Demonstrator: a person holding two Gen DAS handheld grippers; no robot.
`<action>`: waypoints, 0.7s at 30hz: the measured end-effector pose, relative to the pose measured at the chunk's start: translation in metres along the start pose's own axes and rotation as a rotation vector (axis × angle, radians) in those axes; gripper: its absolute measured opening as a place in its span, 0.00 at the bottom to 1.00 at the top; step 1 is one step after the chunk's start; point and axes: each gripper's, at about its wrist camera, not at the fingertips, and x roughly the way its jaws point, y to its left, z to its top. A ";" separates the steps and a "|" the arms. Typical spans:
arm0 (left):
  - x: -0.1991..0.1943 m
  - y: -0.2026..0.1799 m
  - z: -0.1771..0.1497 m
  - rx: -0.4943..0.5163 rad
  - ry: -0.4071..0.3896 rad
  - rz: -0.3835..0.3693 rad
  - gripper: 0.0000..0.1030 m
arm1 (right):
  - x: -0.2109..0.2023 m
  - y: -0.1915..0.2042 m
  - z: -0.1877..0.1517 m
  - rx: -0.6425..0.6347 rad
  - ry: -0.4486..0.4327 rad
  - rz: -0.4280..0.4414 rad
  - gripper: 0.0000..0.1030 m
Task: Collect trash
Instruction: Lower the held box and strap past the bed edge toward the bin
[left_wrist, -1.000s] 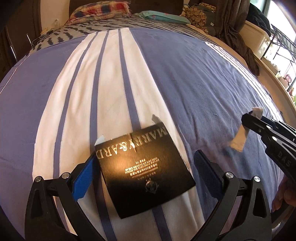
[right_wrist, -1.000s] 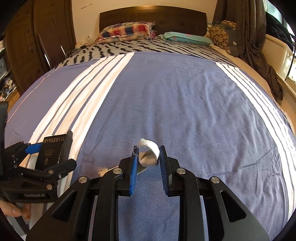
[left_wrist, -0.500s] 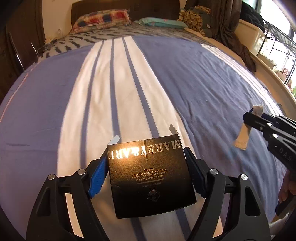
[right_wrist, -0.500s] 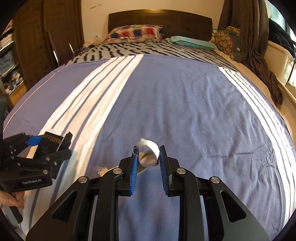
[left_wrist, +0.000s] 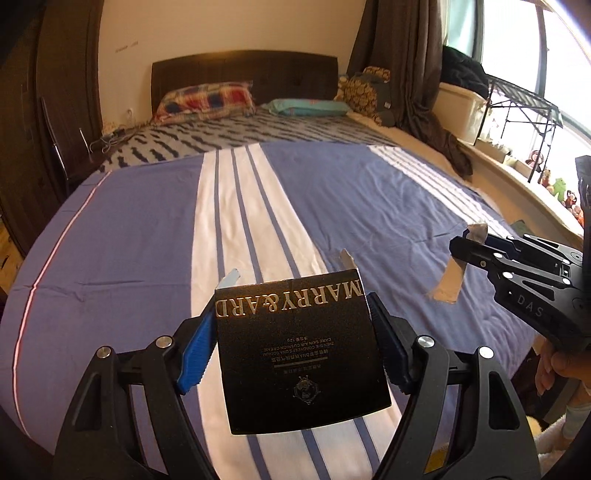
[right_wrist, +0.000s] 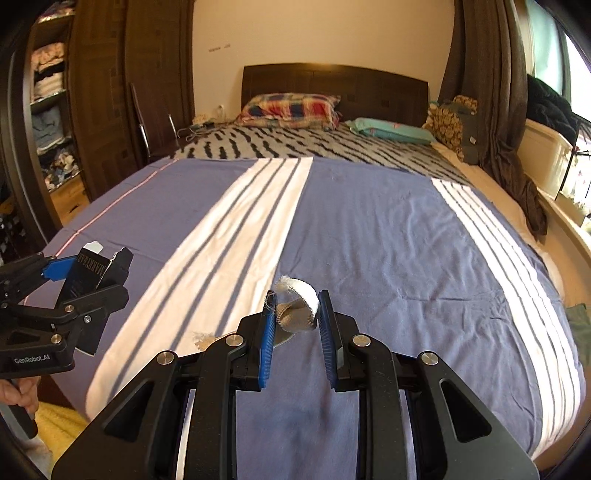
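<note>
My left gripper is shut on a black cardboard box printed "MARRY&ARD", held above the near end of the bed. The box also shows in the right wrist view, at the far left, with the left gripper around it. My right gripper is shut on a grey-white strip of cloth tape, curled between the blue pads. In the left wrist view the right gripper is at the right, with the strip hanging below its tips.
The bed has a blue cover with white stripes. A small bit of whitish fluff lies near its front edge. Pillows and a dark headboard are far back. A wardrobe stands left; a curtain, a box and a windowsill stand right.
My left gripper closed on the black box and lifted it off the cover. Both grippers have risen and tilted up, so more of the room shows. The right gripper kept its hold.
</note>
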 end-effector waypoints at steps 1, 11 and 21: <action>-0.012 -0.003 -0.004 0.004 -0.012 -0.003 0.70 | -0.008 0.003 -0.002 -0.004 -0.009 -0.001 0.23; -0.075 -0.015 -0.056 0.025 -0.061 -0.040 0.70 | -0.078 0.031 -0.042 0.012 -0.075 0.038 0.23; -0.097 -0.016 -0.126 -0.016 -0.039 -0.075 0.70 | -0.114 0.056 -0.110 0.042 -0.080 0.075 0.23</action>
